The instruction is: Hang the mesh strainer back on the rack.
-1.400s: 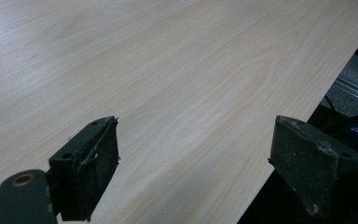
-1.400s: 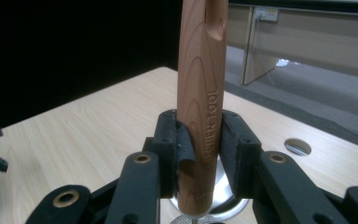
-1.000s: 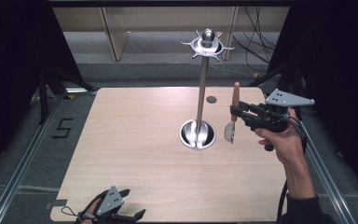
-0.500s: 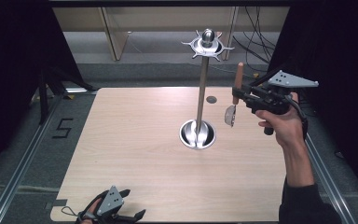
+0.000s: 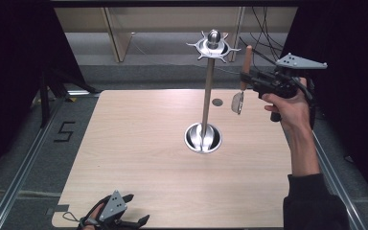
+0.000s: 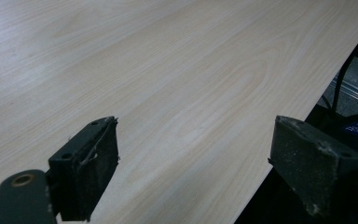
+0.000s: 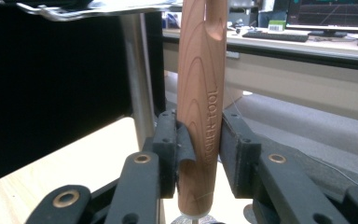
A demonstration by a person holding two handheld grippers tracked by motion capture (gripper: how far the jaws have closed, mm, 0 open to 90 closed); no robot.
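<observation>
Raised right hand-held gripper [image 5: 247,80] clamps the upright wooden-handled utensil [image 5: 243,79] beside stand [image 5: 207,91].

- You see the table [image 5: 139,143] from high on your own side, looking forward and down, with the stand [image 5: 206,96] just ahead of your right gripper [image 5: 247,79].
- Your left gripper [image 6: 191,172] camera sits low, skimming the tabletop beyond its jaws near the table's edge.
- Your right gripper camera looks level, very close past its jaws at the stand's pole [image 7: 140,74], which the high view also shows.
</observation>
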